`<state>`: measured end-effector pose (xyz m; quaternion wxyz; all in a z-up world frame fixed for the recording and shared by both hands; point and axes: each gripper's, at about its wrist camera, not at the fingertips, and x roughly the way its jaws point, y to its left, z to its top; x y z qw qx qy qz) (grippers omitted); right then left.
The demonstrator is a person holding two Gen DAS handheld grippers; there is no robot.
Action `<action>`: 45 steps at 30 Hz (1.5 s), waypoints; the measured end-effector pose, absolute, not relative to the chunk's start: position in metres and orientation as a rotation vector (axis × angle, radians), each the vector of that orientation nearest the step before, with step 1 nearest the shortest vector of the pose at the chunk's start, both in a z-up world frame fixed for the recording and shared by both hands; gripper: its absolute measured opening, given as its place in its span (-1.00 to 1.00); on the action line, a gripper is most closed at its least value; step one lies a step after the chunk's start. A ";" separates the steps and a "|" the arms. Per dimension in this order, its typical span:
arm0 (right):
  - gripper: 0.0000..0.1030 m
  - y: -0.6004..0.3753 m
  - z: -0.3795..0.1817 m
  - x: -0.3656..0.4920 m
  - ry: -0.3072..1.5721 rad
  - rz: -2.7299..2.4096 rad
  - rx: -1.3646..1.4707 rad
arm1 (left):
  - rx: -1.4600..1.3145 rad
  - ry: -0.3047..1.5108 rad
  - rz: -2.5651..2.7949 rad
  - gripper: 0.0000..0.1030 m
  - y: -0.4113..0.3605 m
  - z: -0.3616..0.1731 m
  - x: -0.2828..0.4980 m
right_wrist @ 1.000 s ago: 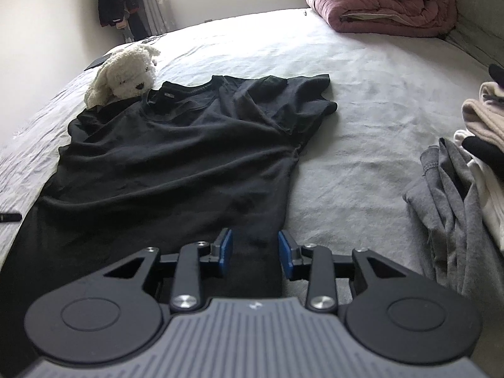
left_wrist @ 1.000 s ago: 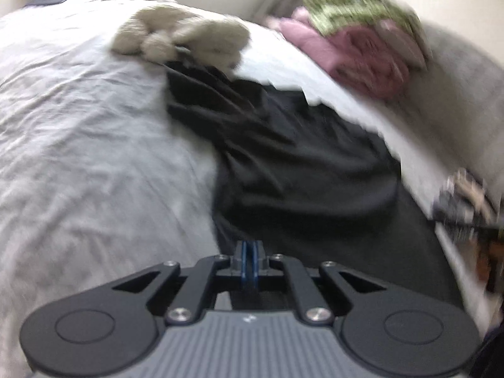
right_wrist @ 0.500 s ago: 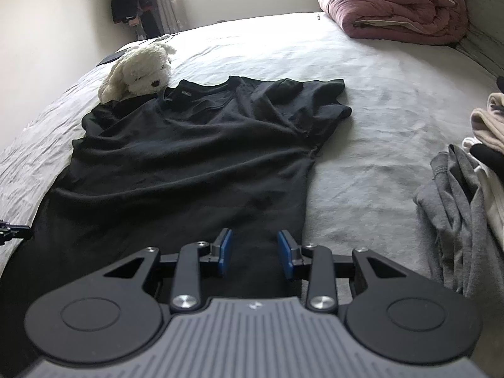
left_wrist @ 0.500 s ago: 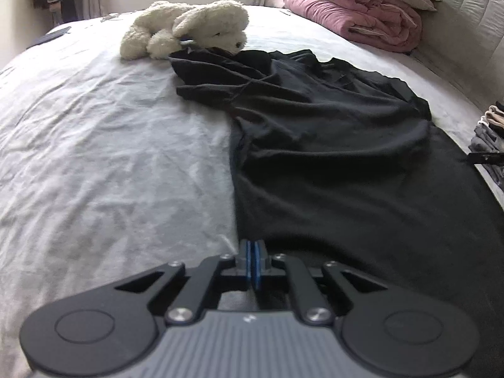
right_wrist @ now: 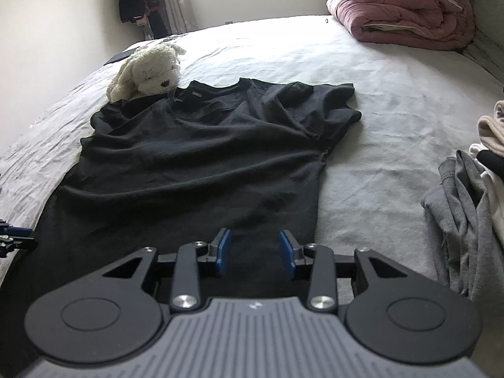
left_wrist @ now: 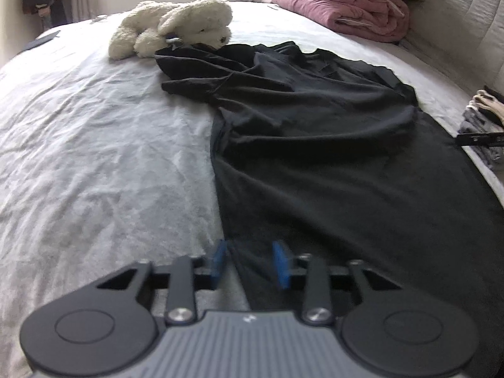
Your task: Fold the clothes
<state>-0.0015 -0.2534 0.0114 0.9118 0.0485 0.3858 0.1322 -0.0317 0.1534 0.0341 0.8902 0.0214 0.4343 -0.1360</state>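
A black T-shirt (right_wrist: 201,157) is lying spread face-up on a bed's pale sheet (left_wrist: 94,157), its collar touching a white plush dog (right_wrist: 148,71). The left gripper (left_wrist: 250,263) is hovering over the shirt's lower left edge with its blue pads apart and nothing between them, its fingers slightly blurred. The right gripper (right_wrist: 255,253) is hanging over the hem near the right edge, likewise parted and empty. The hem itself is hiding beneath both tools. A grey garment (right_wrist: 456,220) is lying cut off at the right margin.
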 end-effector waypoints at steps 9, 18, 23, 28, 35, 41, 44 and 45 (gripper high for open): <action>-0.25 -0.250 0.011 -0.002 0.796 0.279 0.092 | -0.102 0.897 -0.294 -0.94 0.175 0.036 -0.035; -0.25 -0.244 0.007 -0.002 0.806 0.278 0.064 | -0.205 0.894 -0.312 -0.91 0.189 0.030 -0.031; -0.25 -0.243 0.007 -0.002 0.803 0.283 0.063 | -0.227 0.887 -0.304 -0.95 0.191 0.029 -0.034; -0.25 -0.246 0.007 -0.001 0.807 0.279 0.079 | -0.335 0.886 -0.315 -0.96 0.206 0.029 -0.033; -0.25 -0.245 0.007 -0.002 0.809 0.282 0.078 | -0.379 0.896 -0.364 -0.92 0.213 0.024 -0.030; -0.25 -0.244 0.006 -0.002 0.810 0.283 0.074 | -0.380 0.902 -0.362 -0.92 0.214 0.022 -0.031; -0.25 -0.243 0.006 -0.002 0.810 0.283 0.072 | -0.327 0.903 -0.335 -0.95 0.206 0.022 -0.032; -0.25 -0.242 0.006 -0.002 0.810 0.284 0.071 | -0.302 0.897 -0.329 -0.96 0.203 0.024 -0.033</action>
